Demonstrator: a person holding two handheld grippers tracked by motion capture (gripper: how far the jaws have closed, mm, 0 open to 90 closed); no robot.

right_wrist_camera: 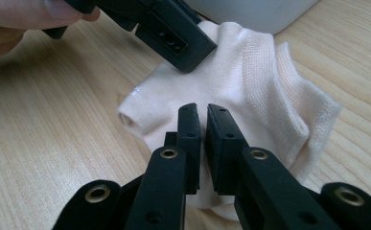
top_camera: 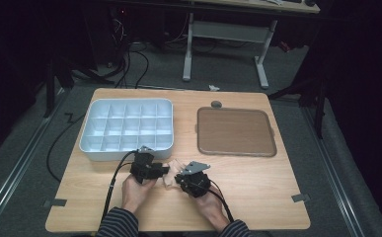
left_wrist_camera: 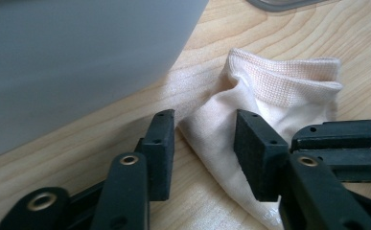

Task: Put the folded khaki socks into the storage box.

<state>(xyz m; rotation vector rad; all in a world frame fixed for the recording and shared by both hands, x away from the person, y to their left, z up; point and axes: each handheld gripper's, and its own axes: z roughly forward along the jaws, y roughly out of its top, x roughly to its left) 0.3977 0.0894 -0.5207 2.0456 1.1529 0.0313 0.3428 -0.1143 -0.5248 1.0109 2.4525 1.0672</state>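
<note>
White compartment tray (top_camera: 95,148) rear-left on table (top_camera: 257,182), brown mat (top_camera: 235,131) rear-right, apart.

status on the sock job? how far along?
Early. Done: nothing stowed, the divided bin has bare cells. In hand: right claw pinches the cream sock on the table; left claw straddles its other end, pads not pressing. Left: fold and stow, probably.

We see open tabletop (top_camera: 257,182) across the lower right of the high view, free for a hand to pass. The white compartment tray (top_camera: 127,126) blocks the upper left, just behind the left gripper (top_camera: 165,170); the brown mat (top_camera: 235,132) lies flat at upper right.
</note>
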